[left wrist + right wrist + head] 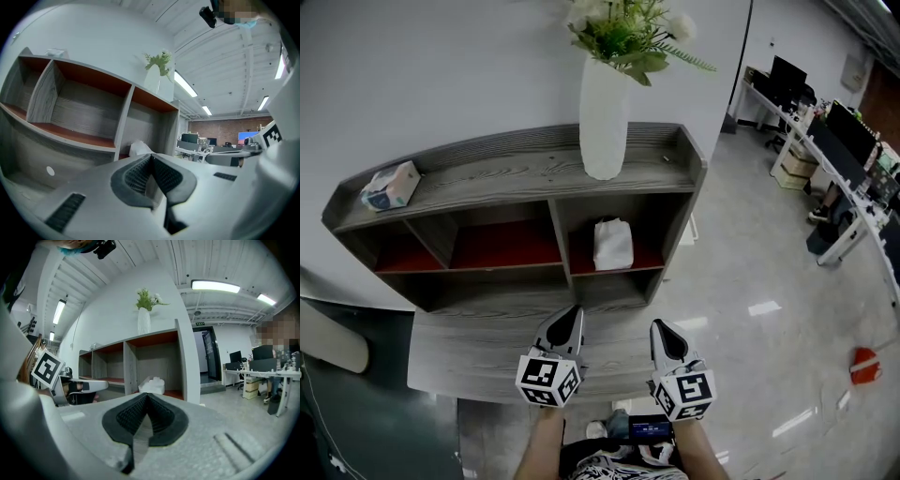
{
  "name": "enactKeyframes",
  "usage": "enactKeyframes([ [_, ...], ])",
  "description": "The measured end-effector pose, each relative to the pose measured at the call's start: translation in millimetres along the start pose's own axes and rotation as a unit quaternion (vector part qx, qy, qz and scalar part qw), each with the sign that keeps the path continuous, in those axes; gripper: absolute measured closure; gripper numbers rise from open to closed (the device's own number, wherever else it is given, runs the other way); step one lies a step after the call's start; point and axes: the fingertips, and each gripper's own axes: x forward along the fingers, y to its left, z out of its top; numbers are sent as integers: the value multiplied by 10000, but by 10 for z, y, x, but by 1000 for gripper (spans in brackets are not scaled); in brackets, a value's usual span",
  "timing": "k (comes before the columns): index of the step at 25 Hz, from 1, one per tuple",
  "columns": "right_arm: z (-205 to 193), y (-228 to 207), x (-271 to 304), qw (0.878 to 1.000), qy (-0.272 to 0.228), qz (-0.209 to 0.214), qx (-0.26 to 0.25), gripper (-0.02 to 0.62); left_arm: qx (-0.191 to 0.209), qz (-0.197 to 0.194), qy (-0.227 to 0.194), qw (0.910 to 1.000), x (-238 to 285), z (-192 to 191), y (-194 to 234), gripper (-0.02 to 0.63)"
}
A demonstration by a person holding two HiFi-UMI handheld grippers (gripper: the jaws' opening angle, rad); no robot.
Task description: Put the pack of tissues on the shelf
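left tongs (573,314) pressed together on nothing, right tongs (662,330) beside them, also together and empty, white pack of tissues (612,244) beyond in the right compartment of the grey shelf (487,164), white vase (604,117) on top

A tall white vase (604,117) stands upright against a white wall (441,66), holding white flowers (628,28) and green leaves. Well to the right of the vase, a row of worktops (795,120) carries dark monitors (850,131). Lower right of the vase, a small red object (864,366) lies on the glossy grey floor (750,272). Far left of the vase lies a blue-patterned pack (391,186).
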Motion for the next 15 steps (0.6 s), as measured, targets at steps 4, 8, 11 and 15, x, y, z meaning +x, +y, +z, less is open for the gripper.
enactKeyframes([
  [4,39,-2,-21,10000,-23,-42,-60,591,7,-24,-63,10000,-4,36,2,598],
  [8,53,-25,-29,10000,-37,-62,-29,591,-104,-116,-105,9998,20,75,-18,598],
  [11,48,-60,-34,9999,-43,-95,0,591,-334,-273,-122,9990,42,73,-51,598],
  [15,-25,-79,-43,9999,11,-122,37,591,-432,-318,-29,9986,51,-20,-55,599],
])
